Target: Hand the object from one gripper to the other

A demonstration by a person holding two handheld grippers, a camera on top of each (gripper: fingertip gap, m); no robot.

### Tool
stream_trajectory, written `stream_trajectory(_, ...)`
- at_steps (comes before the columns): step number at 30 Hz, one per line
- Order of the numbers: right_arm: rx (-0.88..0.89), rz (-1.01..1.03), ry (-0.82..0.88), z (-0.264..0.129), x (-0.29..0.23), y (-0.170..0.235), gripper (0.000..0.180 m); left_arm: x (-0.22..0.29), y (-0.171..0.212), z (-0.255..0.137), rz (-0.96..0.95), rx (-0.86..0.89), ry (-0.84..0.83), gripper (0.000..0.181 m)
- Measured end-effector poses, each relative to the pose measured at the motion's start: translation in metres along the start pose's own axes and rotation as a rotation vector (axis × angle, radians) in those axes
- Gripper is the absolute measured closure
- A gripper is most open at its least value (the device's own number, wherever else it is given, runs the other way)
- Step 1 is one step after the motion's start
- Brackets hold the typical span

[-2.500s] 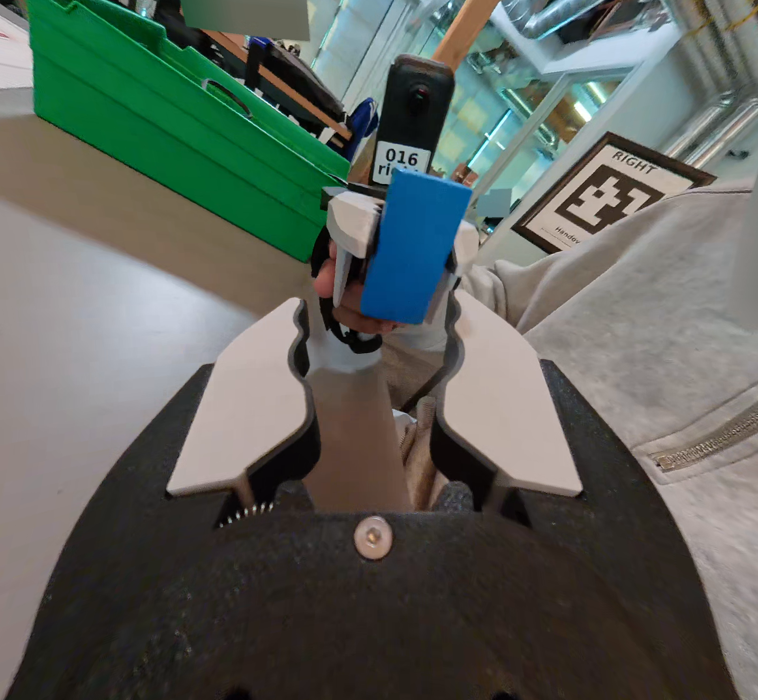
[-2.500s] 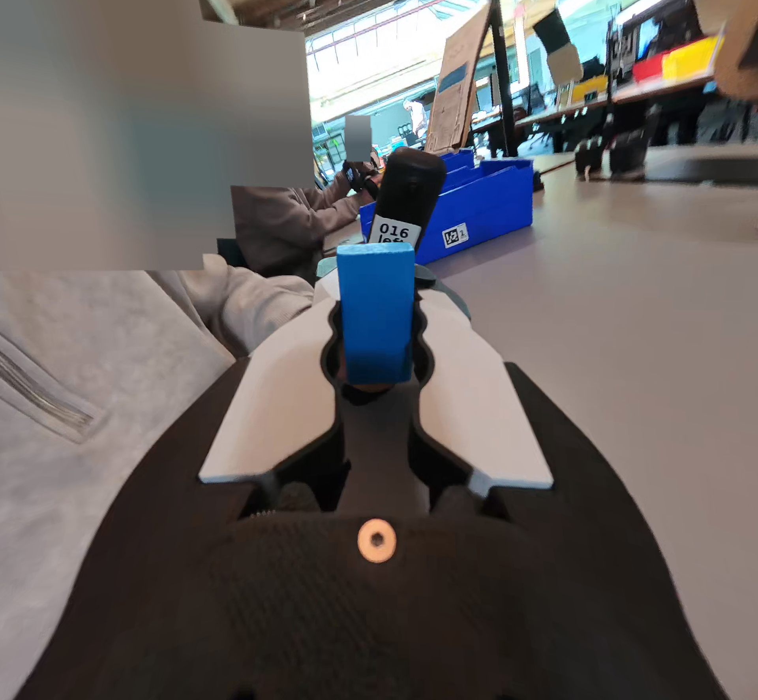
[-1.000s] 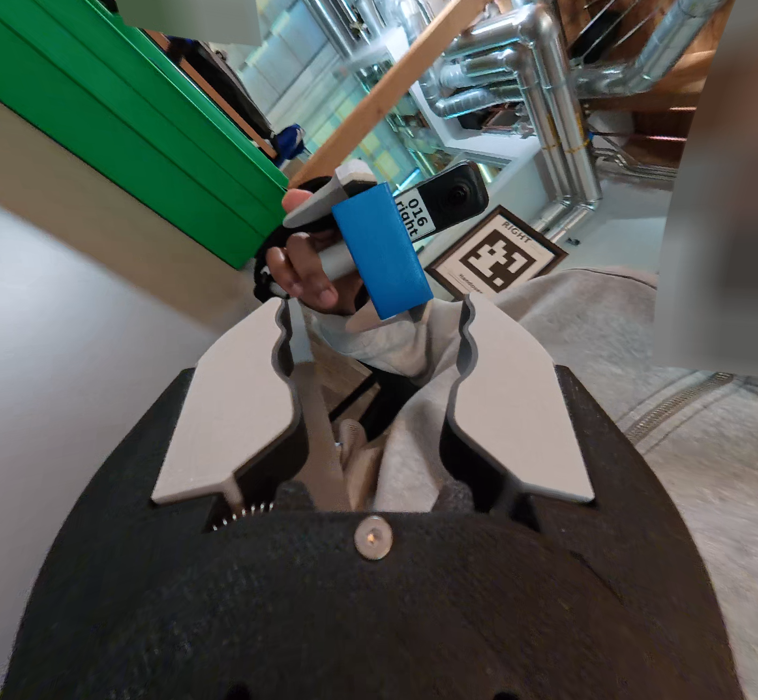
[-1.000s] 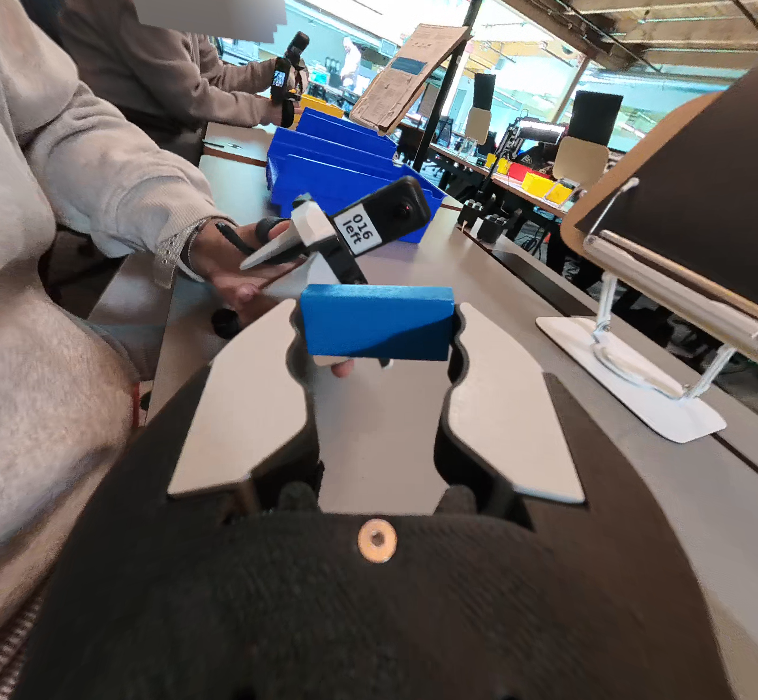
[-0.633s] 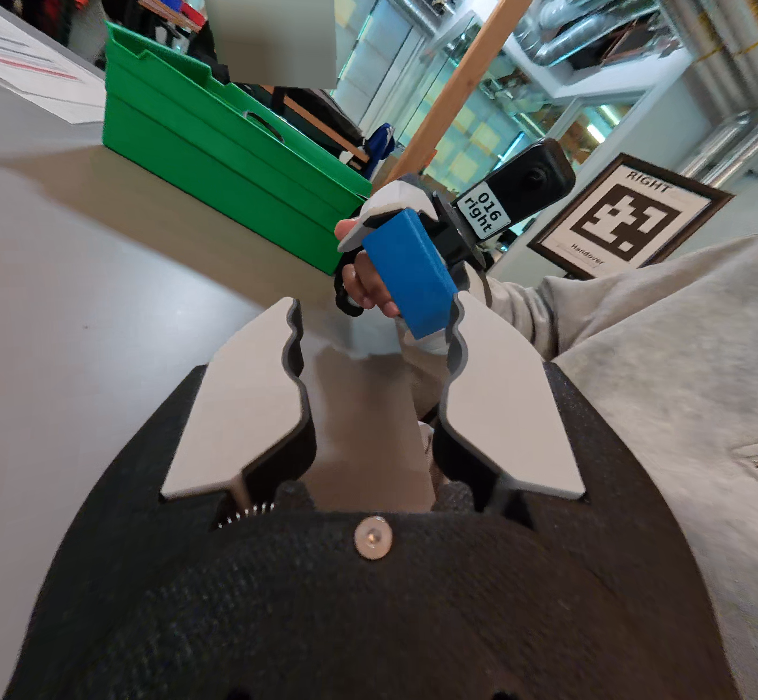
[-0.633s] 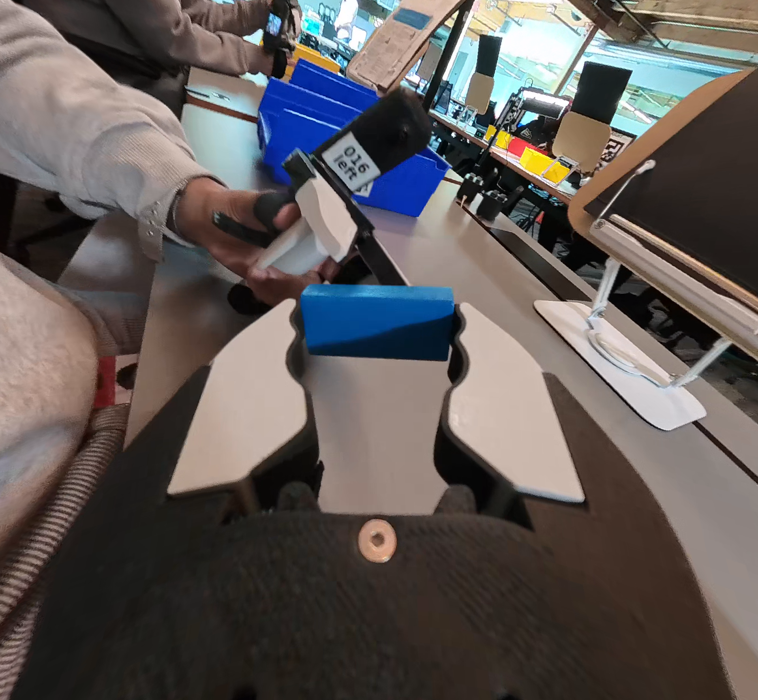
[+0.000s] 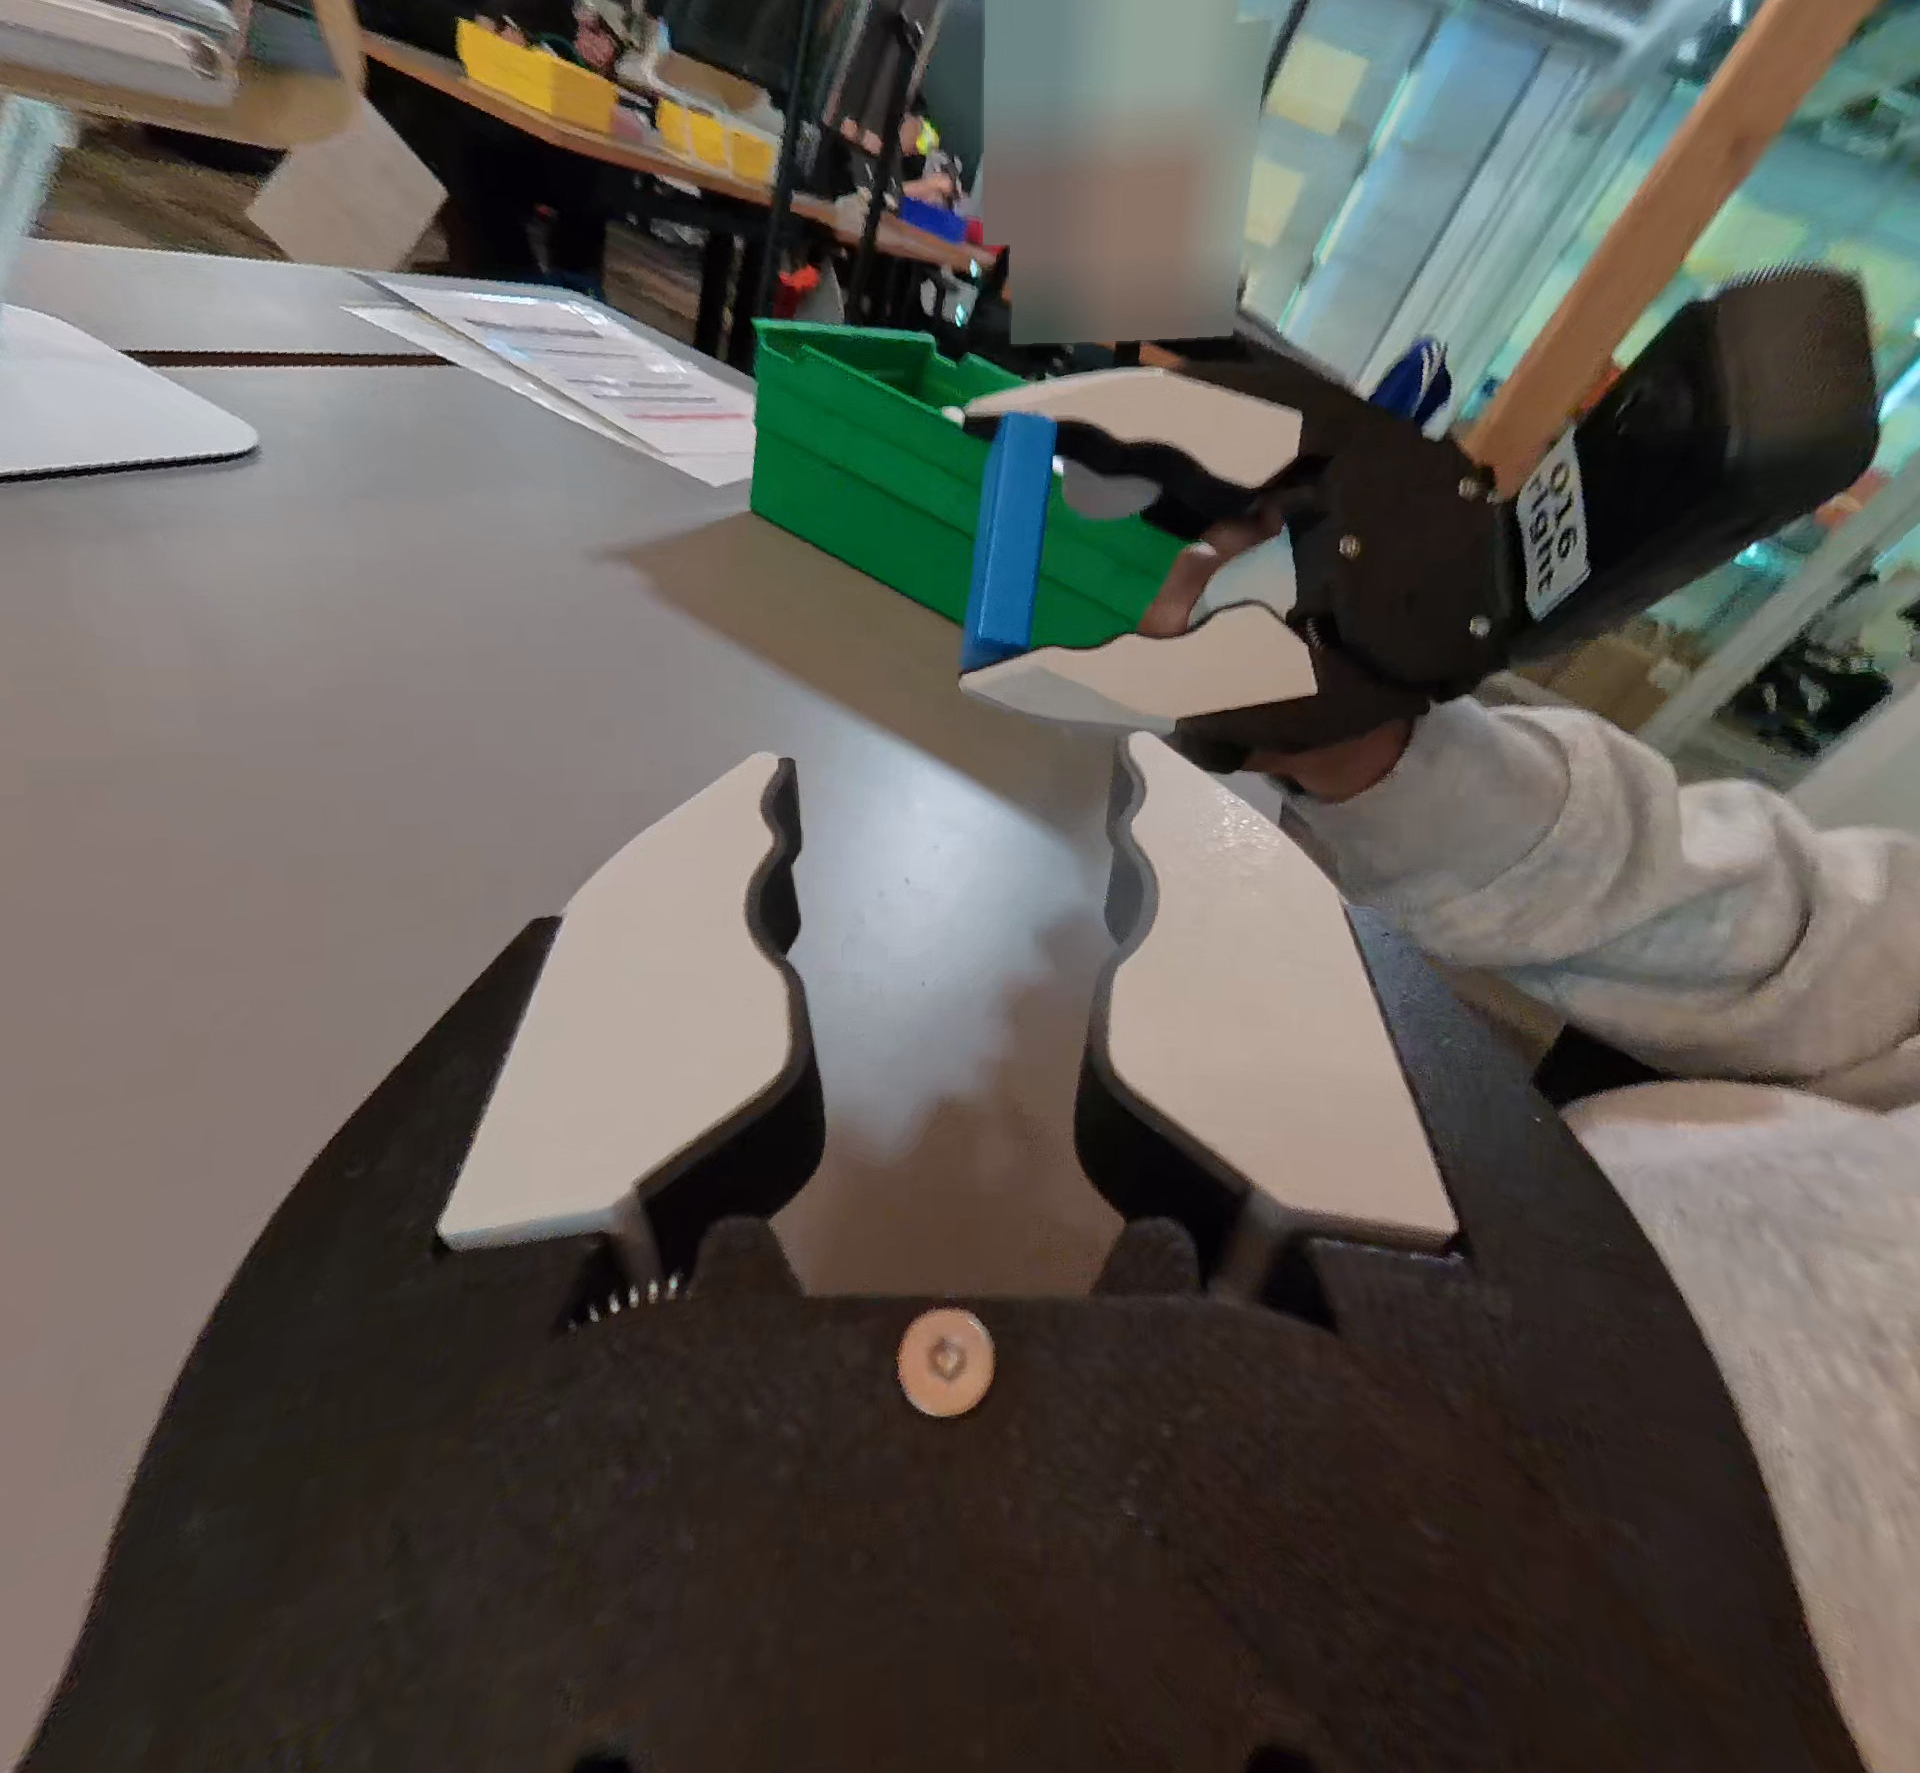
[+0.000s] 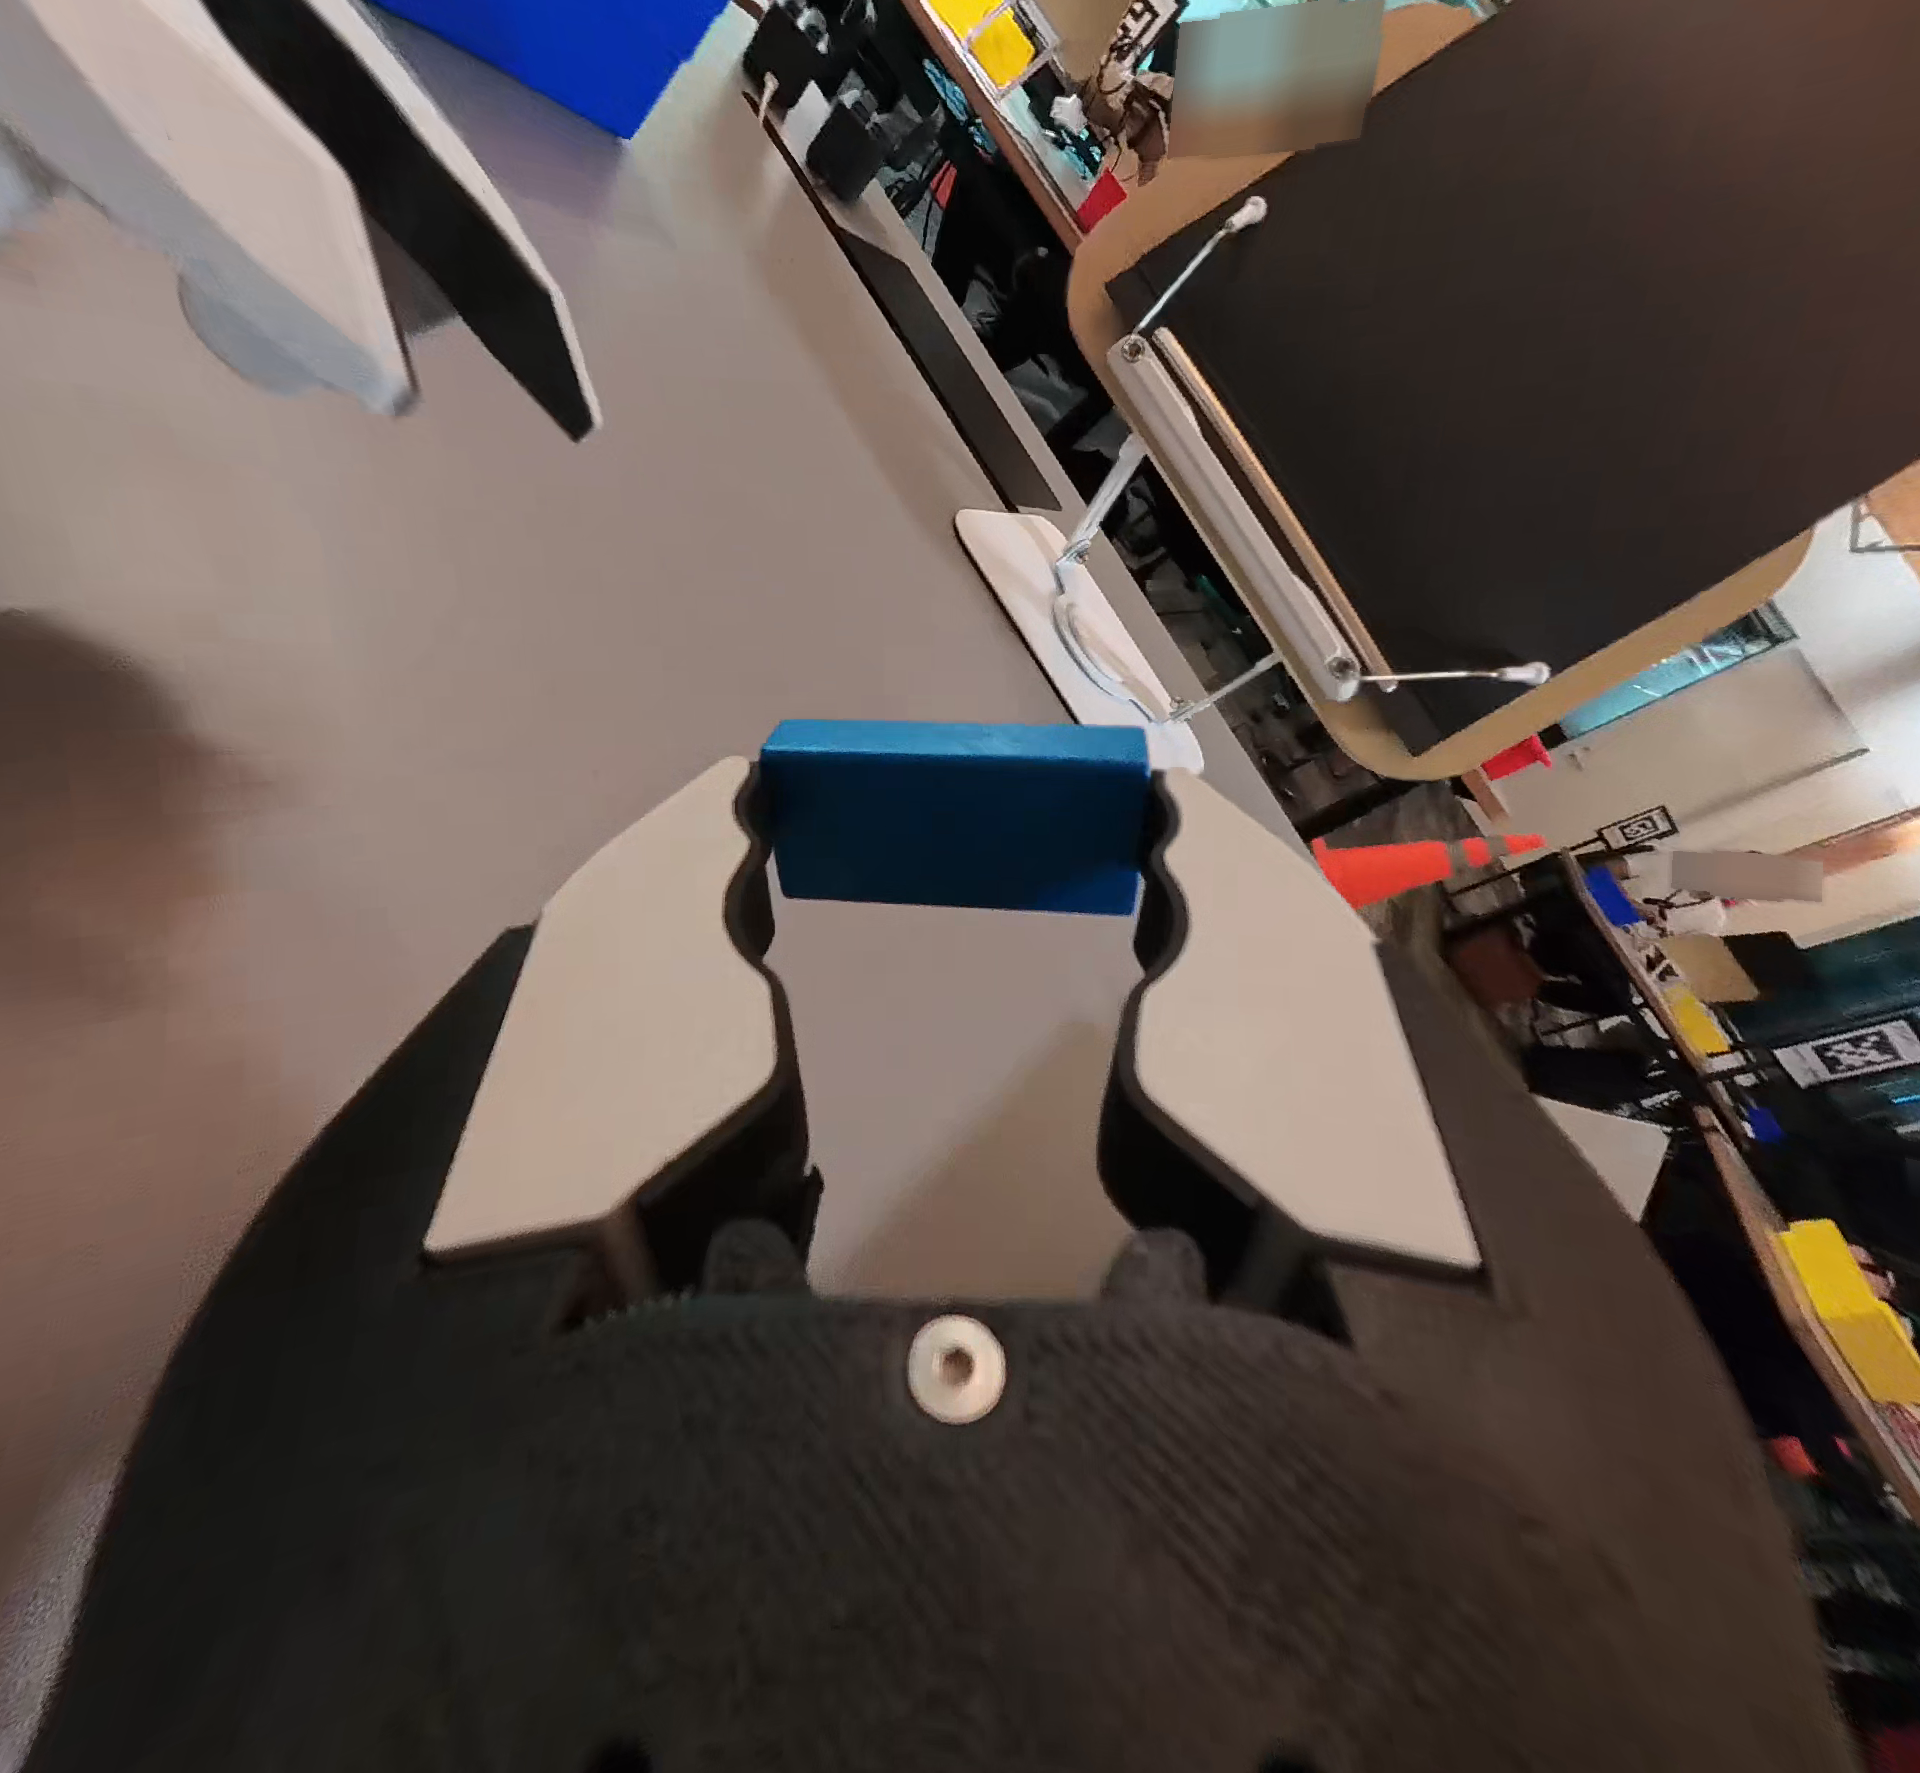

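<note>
The right gripper [image 8: 951, 824] has its jaws closed on both ends of a blue block [image 8: 954, 830], held in the air above the grey table [image 7: 312, 632]. The left gripper [image 7: 945, 850] sits just below it, jaws spread apart and empty. A green bin [image 7: 862, 476] stands beyond.

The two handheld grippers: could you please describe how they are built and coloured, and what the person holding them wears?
Each gripper, left gripper and right gripper, has a rough black body with a silver screw at the centre and two flat pale-grey fingers with wavy black inner edges. A small spring shows by the left one's finger. The right one carries a black camera with a white sticker. The sleeve is light grey.
</note>
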State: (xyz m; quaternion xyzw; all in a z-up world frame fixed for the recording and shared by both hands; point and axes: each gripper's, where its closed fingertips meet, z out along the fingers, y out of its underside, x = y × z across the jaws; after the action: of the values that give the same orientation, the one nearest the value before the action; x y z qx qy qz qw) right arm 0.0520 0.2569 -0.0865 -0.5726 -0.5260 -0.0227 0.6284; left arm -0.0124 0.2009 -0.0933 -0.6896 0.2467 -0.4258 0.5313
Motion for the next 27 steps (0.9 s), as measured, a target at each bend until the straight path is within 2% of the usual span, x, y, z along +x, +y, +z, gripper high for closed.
stream_trajectory(4, -0.043, -0.16, -0.016, 0.002, -0.016, -0.005, 0.11, 0.013, 0.014, 0.012, 0.07, -0.098, 0.057, 0.129)
stream_trajectory(8, -0.067, -0.295, -0.054, 0.01, -0.04, -0.006, 0.11, 0.025, 0.023, 0.023, 0.114, -0.139, 0.081, 0.129)
stream_trajectory(13, -0.03, -0.412, -0.067, 0.007, -0.058, -0.022, 0.11, 0.024, 0.025, 0.027, 0.166, -0.138, 0.018, 0.127)
stream_trajectory(17, -0.016, -0.529, -0.067, 0.004, -0.072, -0.032, 0.11, 0.019, 0.016, 0.021, 0.186, -0.094, -0.034, 0.131)
stream_trajectory(22, 0.003, -0.568, -0.074, 0.002, -0.084, -0.042, 0.11, 0.016, 0.018, 0.02, 0.17, -0.1, -0.04, 0.139)
stream_trajectory(23, 0.001, -0.581, -0.073, 0.003, -0.086, -0.043, 0.11, 0.016, 0.016, 0.02, 0.172, -0.093, -0.041, 0.142)
stream_trajectory(25, -0.004, -0.593, -0.057, 0.004, -0.087, -0.044, 0.11, 0.02, 0.013, 0.018, 0.185, -0.077, -0.022, 0.163)
stream_trajectory(27, 0.025, -0.586, -0.032, 0.004, -0.084, -0.048, 0.11, 0.021, 0.01, 0.017, 0.204, -0.08, -0.03, 0.164)
